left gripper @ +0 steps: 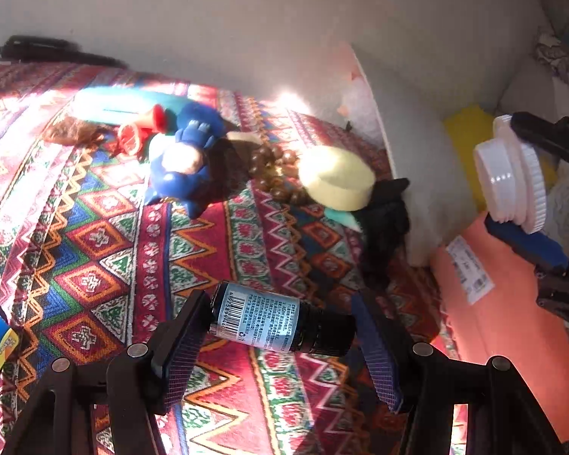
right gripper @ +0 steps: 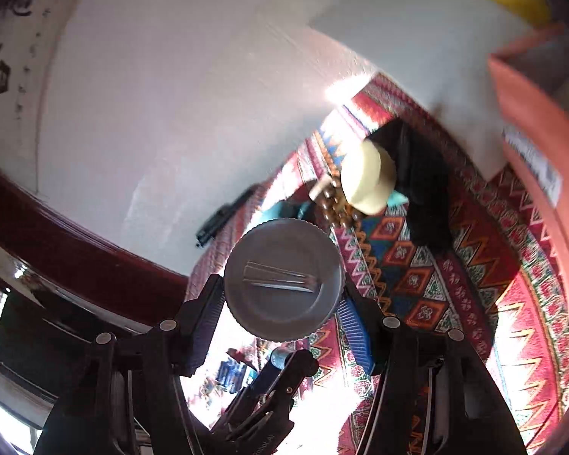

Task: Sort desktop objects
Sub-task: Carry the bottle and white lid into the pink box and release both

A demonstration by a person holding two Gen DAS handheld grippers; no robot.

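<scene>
A desk covered by a bright patterned cloth. The left tool is closed end to end on a small dark dropper bottle, held sideways at 6 o'clock above the cloth; the bottle looks light, rigid, smooth and probably breakable, and likely to pivot unless gripped across its labelled body. The right tool is closed on the ribbed rim of a round white plastic jar, raised at 3 o'clock in the left view, near an orange box; the ribs should give a sure hold. Toward 12 o'clock lie a blue toy figure, brown beads and a pale yellow disc.
</scene>
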